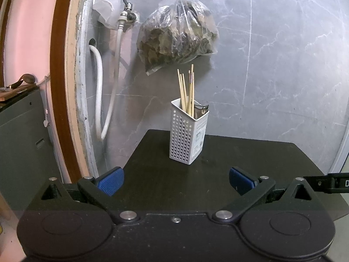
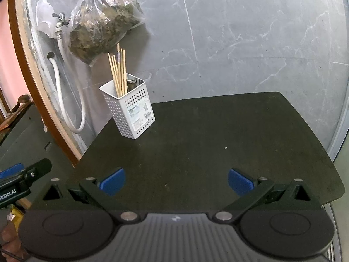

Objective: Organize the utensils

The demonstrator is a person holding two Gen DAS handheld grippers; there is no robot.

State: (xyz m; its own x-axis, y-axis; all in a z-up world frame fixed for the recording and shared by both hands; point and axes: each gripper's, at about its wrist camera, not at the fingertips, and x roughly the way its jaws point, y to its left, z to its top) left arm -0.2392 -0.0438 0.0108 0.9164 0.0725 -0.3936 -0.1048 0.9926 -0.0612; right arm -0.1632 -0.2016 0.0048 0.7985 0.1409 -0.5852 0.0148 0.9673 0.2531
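Standing on the table's (image 2: 218, 142) far left, a white holder (image 2: 130, 111) contains chopsticks (image 2: 118, 72); both grippers (image 1: 176, 181) (image 2: 176, 182) hover near, fingers apart, empty.

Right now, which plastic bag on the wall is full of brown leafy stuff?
The big clear bag hanging right above the white holder. The small whitish bag by the tap looks nearly empty.

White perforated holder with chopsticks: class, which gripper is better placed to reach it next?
Probably the left gripper: the holder stands almost straight ahead of its open jaws, while it lies off to the side of the right gripper.
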